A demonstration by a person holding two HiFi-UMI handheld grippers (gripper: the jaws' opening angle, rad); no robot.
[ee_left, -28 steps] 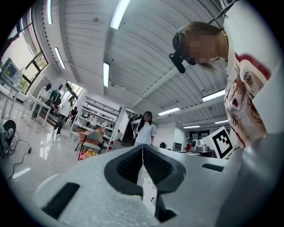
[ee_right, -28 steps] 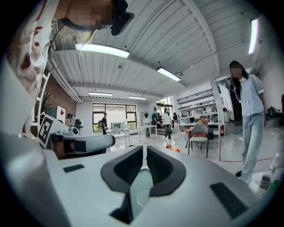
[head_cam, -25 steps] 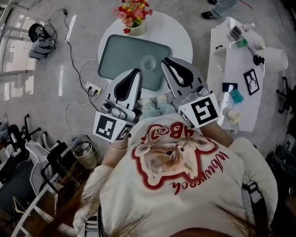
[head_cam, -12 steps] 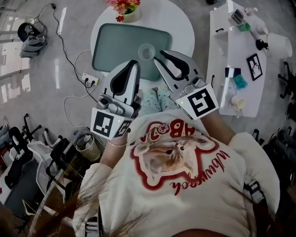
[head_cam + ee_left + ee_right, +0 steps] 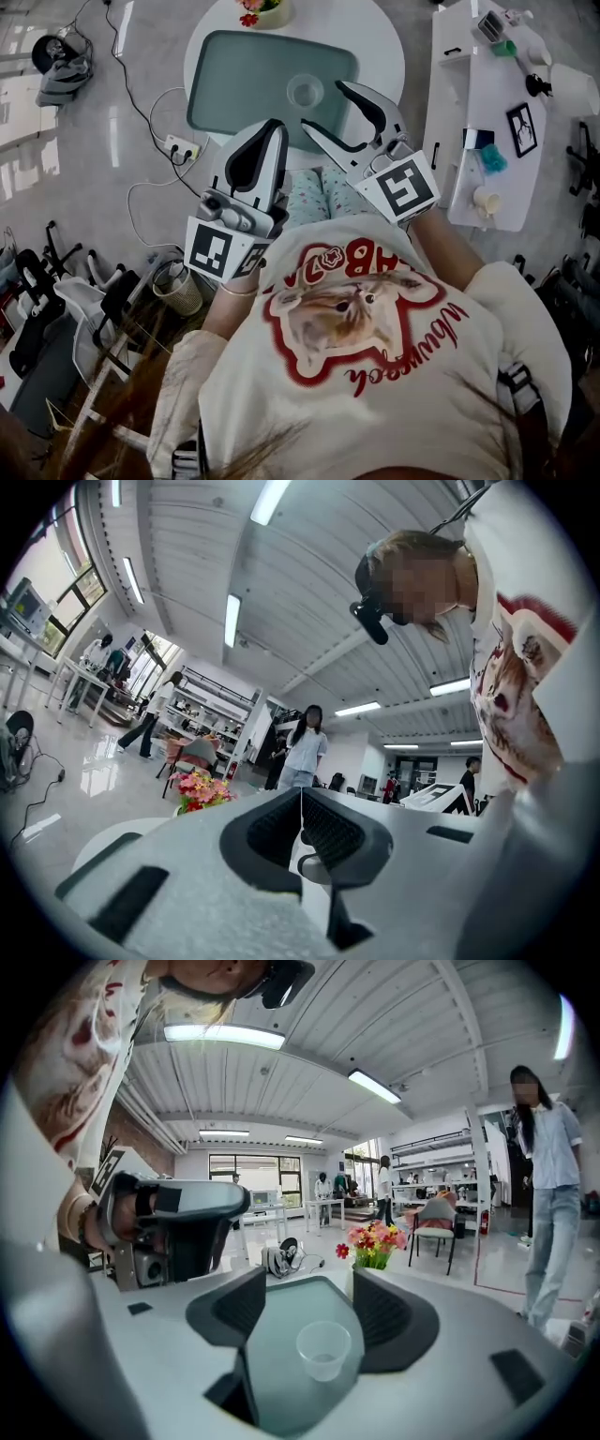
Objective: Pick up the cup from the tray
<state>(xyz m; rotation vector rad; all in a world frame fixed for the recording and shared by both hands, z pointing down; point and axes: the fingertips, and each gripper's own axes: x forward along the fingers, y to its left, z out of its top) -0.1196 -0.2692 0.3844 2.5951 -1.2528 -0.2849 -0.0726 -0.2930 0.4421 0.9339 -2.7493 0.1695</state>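
Head view: a round white bench [image 5: 382,52] carries a grey-green rectangular tray with rounded corners [image 5: 220,66]. A small clear plastic cup [image 5: 305,91] stands upright on the tray, toward its right half. At the bench's far edge sits a pale pot of pink and red flowers [image 5: 262,7]. The left hand-held gripper [image 5: 276,128], with a smooth white shell and matt black pads, hangs at the tray's near edge with its jaws together. The right hand-held gripper [image 5: 322,105] reaches over the tray's near right part. Its two curved jaws have just been opening and stand wide apart, their tips near the cup.

Left gripper view: the left hand-held gripper's ribbed black pads [image 5: 323,829] meet along a thin seam with nothing between them. The flowers [image 5: 201,788] show beyond, on the left.

Right gripper view: the right hand-held gripper's jaws stand well apart. The cup [image 5: 323,1350], translucent and tapering, shows in the gap between them. It stands on the tray's smooth floor [image 5: 281,1330], and neither pad touches it. The flowers [image 5: 373,1241] stand behind the tray.
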